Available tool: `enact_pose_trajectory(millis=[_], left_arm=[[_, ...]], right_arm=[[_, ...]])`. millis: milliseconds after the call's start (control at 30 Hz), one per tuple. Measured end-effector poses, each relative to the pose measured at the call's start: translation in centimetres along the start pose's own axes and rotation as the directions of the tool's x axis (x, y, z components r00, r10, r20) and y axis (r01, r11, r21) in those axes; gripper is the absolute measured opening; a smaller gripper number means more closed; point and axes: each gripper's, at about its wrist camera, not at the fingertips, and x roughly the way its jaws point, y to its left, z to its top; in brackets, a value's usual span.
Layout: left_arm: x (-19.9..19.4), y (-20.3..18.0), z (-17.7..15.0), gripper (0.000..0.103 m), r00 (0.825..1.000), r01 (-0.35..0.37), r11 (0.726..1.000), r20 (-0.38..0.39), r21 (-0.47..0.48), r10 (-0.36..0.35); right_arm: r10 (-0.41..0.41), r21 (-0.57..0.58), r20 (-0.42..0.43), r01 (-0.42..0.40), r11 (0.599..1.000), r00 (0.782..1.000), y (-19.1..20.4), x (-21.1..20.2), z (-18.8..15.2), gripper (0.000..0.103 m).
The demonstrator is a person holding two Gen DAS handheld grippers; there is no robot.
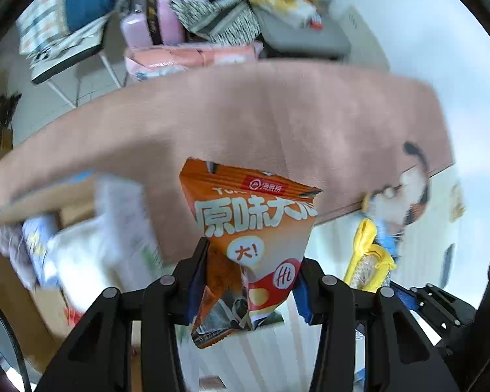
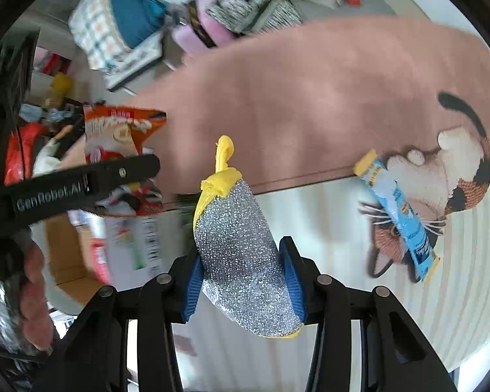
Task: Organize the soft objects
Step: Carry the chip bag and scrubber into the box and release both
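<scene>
An orange snack bag [image 1: 245,241] with white lettering hangs crumpled between the blue pads of my left gripper [image 1: 248,281], which is shut on it above the pink mat [image 1: 277,114]. The same bag [image 2: 121,137] shows at the left of the right wrist view, with the left gripper's black finger across it. My right gripper [image 2: 245,277] is shut on a silver glittery scouring sponge with yellow trim [image 2: 241,248], held up off the striped surface. That sponge [image 1: 369,258] also appears at the right of the left wrist view. A blue and yellow stick packet [image 2: 398,215] lies on the cat-patterned mat.
An open cardboard box [image 2: 72,261] with packets inside stands at the lower left. Beyond the pink mat are a folding chair [image 1: 65,49] with a blue cushion, a pink case [image 1: 147,23] and piled clothes. A hand [image 2: 32,294] holds the left gripper.
</scene>
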Motion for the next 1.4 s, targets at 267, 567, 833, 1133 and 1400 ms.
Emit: enact_pose_trajectory(millis=[267,567,833,1133,1400], left_arm=[[-9.8,9.4,-8.9,0.042,0.99,0.006,0.988,0.14,-0.155,0.016],[-8.0,21.6,-13.5,0.042,0.995,-0.068,0.953,0.05,-0.294,0.087],[-1.5,27.7,-13.6,0.042,0.994,-0.095,0.938,-0.078,-0.334,0.073],[1.5,26.9,-14.2,0.051,0.986,-0.087,0.951,-0.162,-0.298,0.039],[-1.4,25.7,-16.7,0.074,0.992,-0.103,0.954,-0.095,-0.282,0.079]], right_arm=[[0.115,-0.099,0.038,-0.111,0.989,0.993,14.3,-3.1,-5.6,0.047],[0.104,-0.136,-0.051,-0.111,0.985,0.993,24.2,4.8,-9.8,0.047],[-0.026,-0.114,-0.095,0.015,0.993,0.995,26.4,12.9,-10.6,0.047],[-0.068,-0.104,-0.148,0.053,0.993,0.987,26.8,17.8,-9.7,0.059],[-0.087,-0.116,-0.127,0.072,0.991,0.988,27.1,16.3,-10.2,0.094]])
